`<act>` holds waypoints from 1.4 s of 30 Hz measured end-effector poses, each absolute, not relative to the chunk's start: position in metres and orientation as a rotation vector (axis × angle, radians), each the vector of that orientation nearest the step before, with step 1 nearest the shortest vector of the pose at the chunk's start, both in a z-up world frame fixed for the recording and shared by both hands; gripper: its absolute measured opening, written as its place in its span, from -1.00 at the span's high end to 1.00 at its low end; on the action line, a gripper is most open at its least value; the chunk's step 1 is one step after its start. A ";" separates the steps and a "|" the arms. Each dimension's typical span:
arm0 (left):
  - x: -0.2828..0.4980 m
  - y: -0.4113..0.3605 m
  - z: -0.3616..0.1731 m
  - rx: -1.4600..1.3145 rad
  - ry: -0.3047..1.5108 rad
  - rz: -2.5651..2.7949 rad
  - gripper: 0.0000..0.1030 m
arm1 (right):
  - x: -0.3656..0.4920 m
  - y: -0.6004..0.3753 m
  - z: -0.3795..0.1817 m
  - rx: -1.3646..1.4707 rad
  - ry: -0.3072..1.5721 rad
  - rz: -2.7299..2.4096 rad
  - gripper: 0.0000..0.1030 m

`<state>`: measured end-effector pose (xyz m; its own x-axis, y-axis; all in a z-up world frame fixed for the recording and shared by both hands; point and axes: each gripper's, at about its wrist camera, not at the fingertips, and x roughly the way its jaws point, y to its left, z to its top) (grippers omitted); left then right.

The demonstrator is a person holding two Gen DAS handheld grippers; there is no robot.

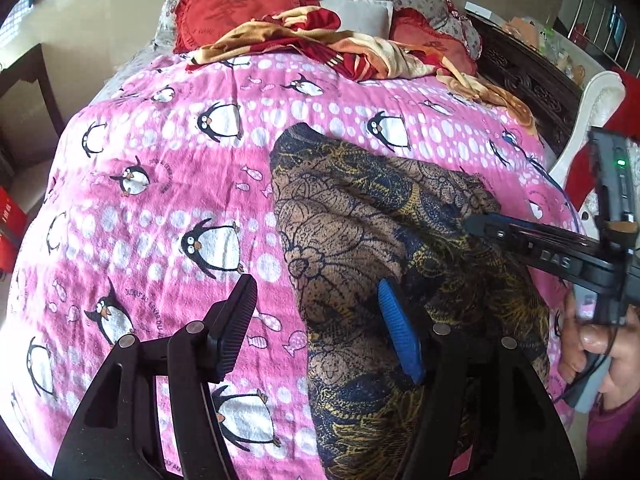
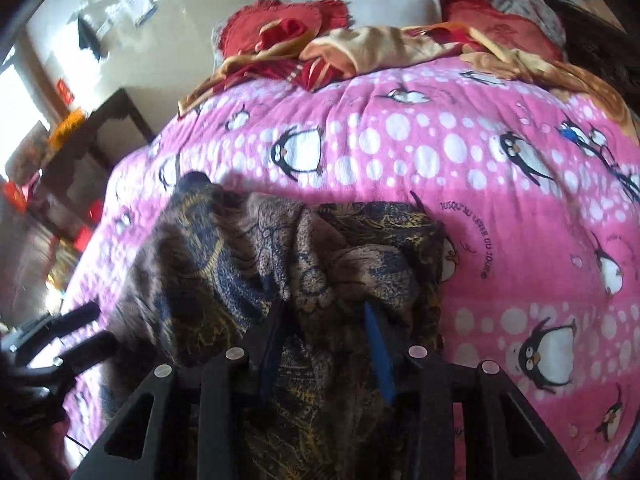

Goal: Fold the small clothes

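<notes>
Pink fleece fills both views: a penguin-print blanket (image 1: 168,200) spread over the bed, white dots and little fish all across it. On top lies the small garment (image 1: 360,232), a thin brown cloth with dark blue and yellow floral print, bunched and creased, running from the near edge of the bed toward the middle. One rounded end of it points away from the cameras.

Left gripper (image 1: 316,320) is released, jaws standing wide apart. Its black finger hangs over bare pink blanket just beside the garment's left edge, and its blue-padded finger sits over the cloth itself. Nothing is pinched between them.

Right gripper (image 2: 324,344) is down in the thick of the fabric. Folds of the garment (image 2: 248,264) bulge up between and around its two fingers, the blue pad showing at the right, the black finger at the left. The jaws are partly apart; whether the pads actually press the cloth I cannot tell, the folds cover the tips.

From the left wrist view, the right gripper comes in from the right edge, its tip resting on the garment, with a hand (image 1: 592,344) wrapped around its handle.

At the far end of the bed: red frilled cushions (image 1: 236,8), a white pillow (image 1: 356,12), and a crumpled red and tan blanket (image 1: 304,40).
</notes>
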<state>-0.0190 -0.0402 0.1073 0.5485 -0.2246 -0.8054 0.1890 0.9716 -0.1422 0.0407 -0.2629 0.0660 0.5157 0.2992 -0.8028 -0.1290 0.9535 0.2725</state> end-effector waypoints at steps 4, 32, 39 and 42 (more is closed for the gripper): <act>-0.021 -0.040 0.109 -0.035 0.949 -0.216 -0.23 | 0.017 -0.254 0.095 0.113 0.966 0.261 0.26; -0.060 -0.045 0.136 0.028 0.838 -0.141 -0.23 | -0.058 -0.236 0.128 0.028 0.848 0.154 -0.34; -0.062 -0.042 0.135 0.027 0.840 -0.124 -0.23 | -0.054 -0.232 0.126 0.029 0.853 0.124 -0.43; -0.061 -0.043 0.134 0.026 0.843 -0.122 -0.23 | -0.052 -0.231 0.123 0.022 0.862 0.107 -0.44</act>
